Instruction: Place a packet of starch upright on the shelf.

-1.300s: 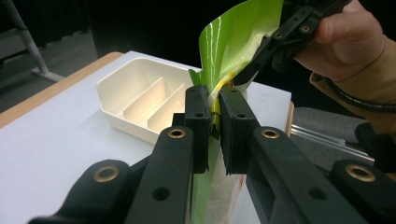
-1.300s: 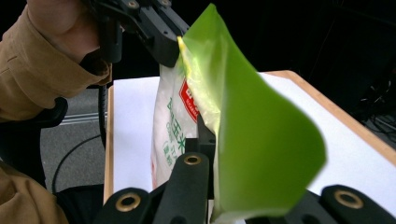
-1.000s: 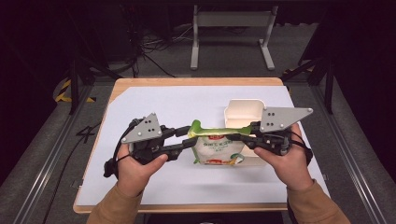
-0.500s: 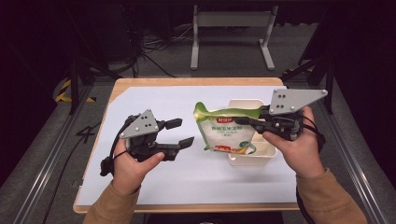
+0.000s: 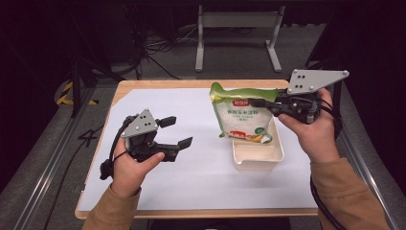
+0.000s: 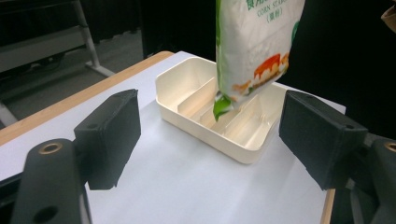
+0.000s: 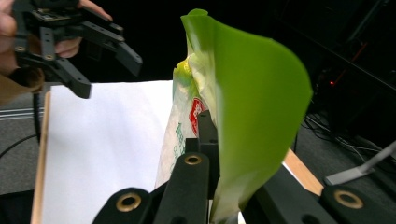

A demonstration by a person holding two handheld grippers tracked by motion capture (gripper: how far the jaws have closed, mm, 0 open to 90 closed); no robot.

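My right gripper [image 5: 258,103] pinching starch bag [image 5: 242,117] by its top edge, bag hanging over cream divided tray [image 5: 258,155], my left gripper [image 5: 176,132] jaws just spread wide, nothing between, left gripper view shows bag's bottom corner [image 6: 222,105] dipping into a tray compartment [image 6: 205,100], high view doesn't.

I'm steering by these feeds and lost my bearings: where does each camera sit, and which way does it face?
High view: above the person's side, looking forward and down on the table; both forearms, the open left gripper and the right gripper shut on the bag.
Left gripper view: rides the left gripper, facing the tray between its fingers.
Right gripper view: rides the right gripper, looking along the bag's edge; the left hand shows farther off.
Shared: the bag hanging over the tray, in the high and left gripper views.
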